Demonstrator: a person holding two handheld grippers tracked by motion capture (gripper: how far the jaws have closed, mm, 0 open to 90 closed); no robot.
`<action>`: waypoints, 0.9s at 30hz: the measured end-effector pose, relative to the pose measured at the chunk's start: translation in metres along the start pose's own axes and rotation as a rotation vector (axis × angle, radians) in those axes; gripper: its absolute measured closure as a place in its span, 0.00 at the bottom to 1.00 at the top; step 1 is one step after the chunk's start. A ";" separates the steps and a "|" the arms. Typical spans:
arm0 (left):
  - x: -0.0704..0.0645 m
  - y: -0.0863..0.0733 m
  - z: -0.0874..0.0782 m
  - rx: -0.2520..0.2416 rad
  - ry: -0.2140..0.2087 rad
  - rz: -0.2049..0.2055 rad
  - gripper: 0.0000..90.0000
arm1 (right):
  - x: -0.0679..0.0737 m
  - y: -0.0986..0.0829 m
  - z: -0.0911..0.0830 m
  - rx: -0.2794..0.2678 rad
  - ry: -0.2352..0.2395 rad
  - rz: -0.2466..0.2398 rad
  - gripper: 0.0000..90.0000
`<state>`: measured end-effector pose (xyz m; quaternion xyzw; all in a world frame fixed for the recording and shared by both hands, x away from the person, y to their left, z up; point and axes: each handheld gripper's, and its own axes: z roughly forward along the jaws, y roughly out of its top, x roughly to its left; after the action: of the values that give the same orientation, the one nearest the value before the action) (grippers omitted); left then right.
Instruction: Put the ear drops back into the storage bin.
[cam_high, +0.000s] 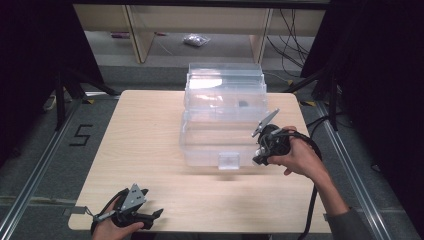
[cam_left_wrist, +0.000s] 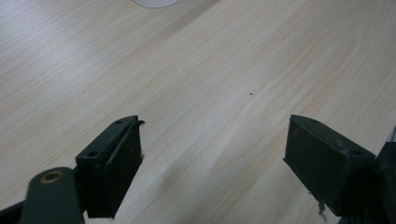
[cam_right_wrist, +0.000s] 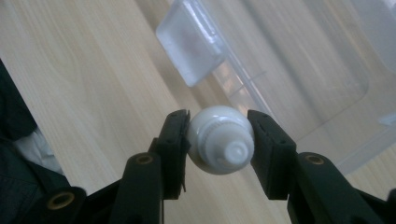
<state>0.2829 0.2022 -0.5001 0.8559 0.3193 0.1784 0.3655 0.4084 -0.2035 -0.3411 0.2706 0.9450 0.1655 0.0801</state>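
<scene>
Right claw (cam_right_wrist: 218, 140) clamped on white tube (cam_right_wrist: 219, 139); left claw (cam_left_wrist: 212, 158) wide, empty.

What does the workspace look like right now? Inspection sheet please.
Surface: wooden table, bare apart from the box.
Job's things: clear plastic box, lid open, sits mid-table; small white tube held cap-end toward the camera in the right gripper view.
Clutter: nothing seen on the table.
Grippers: left gripper open, low over bare wood at the near left edge; right gripper shut on the tube, beside the box's right front corner.
Cables: black cable trails from the right gripper off the near edge.
Surroundings: floor mark "5" at left; small bag on the floor beyond the table.
</scene>
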 end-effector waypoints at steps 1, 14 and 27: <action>0.000 0.000 0.000 0.000 0.000 0.000 0.20 | -0.003 0.000 -0.001 -0.002 -0.001 -0.003 0.67; -0.001 0.000 0.001 -0.004 0.003 -0.004 0.20 | -0.030 0.001 -0.008 0.011 -0.027 0.070 0.67; -0.001 0.000 0.001 -0.004 0.003 -0.009 0.20 | -0.056 0.008 -0.003 0.033 -0.040 0.133 0.67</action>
<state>0.2825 0.2012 -0.5010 0.8534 0.3233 0.1788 0.3677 0.4589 -0.2278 -0.3323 0.3372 0.9258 0.1492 0.0835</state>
